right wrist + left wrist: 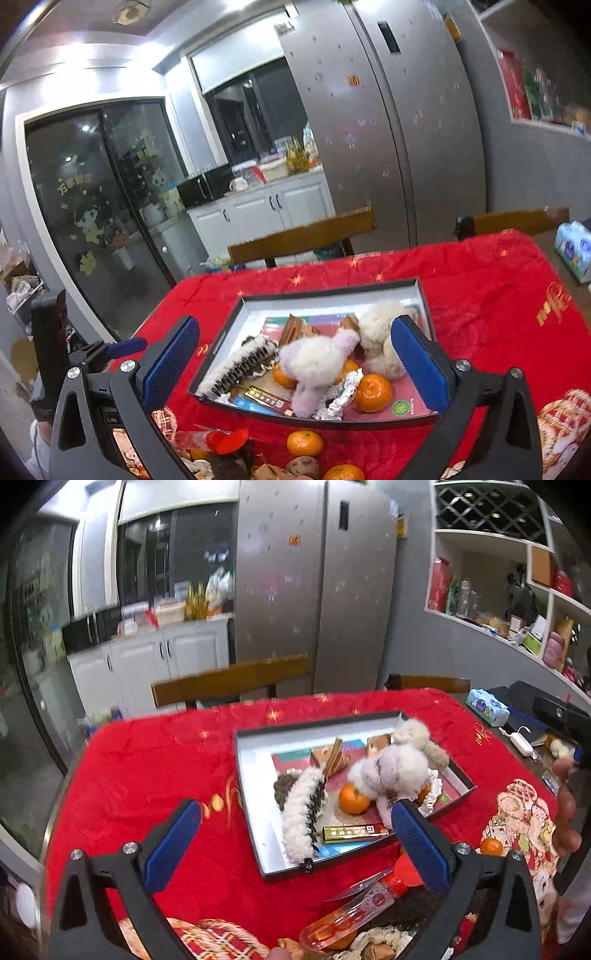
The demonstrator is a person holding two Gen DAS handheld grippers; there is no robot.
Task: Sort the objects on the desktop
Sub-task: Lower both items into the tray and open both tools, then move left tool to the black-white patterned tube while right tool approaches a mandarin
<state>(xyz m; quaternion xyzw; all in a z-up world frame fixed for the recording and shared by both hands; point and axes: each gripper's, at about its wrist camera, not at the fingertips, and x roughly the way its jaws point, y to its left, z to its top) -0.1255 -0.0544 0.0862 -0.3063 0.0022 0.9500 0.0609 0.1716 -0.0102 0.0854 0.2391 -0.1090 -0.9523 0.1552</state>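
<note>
1. Both tongs hang apart, nothing held: left tongs point(295, 845), right tongs point(295, 363).
2. Tray point(218, 354) mid-frame on the red counter point(147, 760), already holding plush toys, oranges, a gold bar etc.
3. Loose items lie at bottom of frame, nearer than the tray: clear tube w/ red cap point(351, 912), long axis running lower left to upper right, just under the left tongs; loose orange point(304, 443) under the right tongs.
4. My guess: left takes the tube, right the orange.
</note>
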